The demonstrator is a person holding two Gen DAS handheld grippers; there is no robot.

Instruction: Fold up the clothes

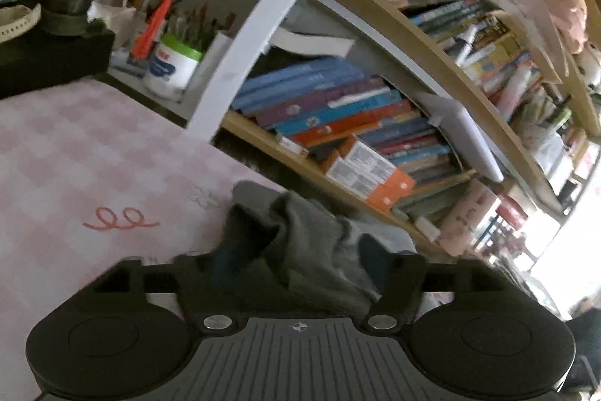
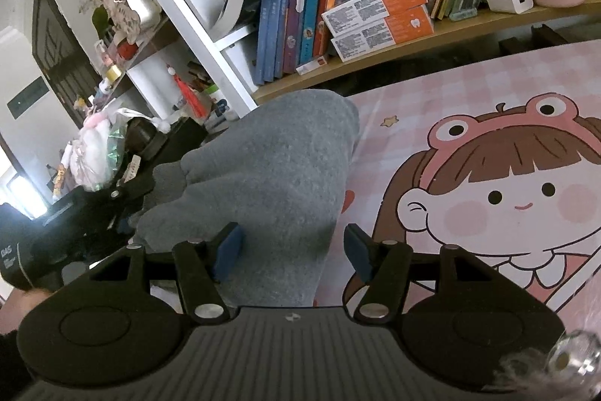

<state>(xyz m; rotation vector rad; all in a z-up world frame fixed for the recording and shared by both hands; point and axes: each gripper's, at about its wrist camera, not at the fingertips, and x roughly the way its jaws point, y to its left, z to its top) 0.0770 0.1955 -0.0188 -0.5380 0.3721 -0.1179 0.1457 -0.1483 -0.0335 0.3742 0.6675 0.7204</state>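
Entry: the soft grey fleece garment (image 2: 263, 183) lies bunched on the pink checked worktop (image 2: 469, 81) with its cartoon-girl print, close to the edge nearest the wooden bookshelf (image 2: 375, 62) packed with upright books. My right tongs (image 2: 295, 250) stand open, blue pads (image 2: 230, 247) spread, the left-hand pad resting over the grey cloth and the other over bare worktop just beside the garment's edge; nothing is pinched there. I judge this a lining-up posture for taking that edge. In the left wrist view, a crumpled wad of the same garment (image 1: 296, 243) fills the gap of my left tongs (image 1: 296, 273); they appear closed on it, probably to anchor or lift one end. The fold looks barely begun, since the cloth is still heaped.
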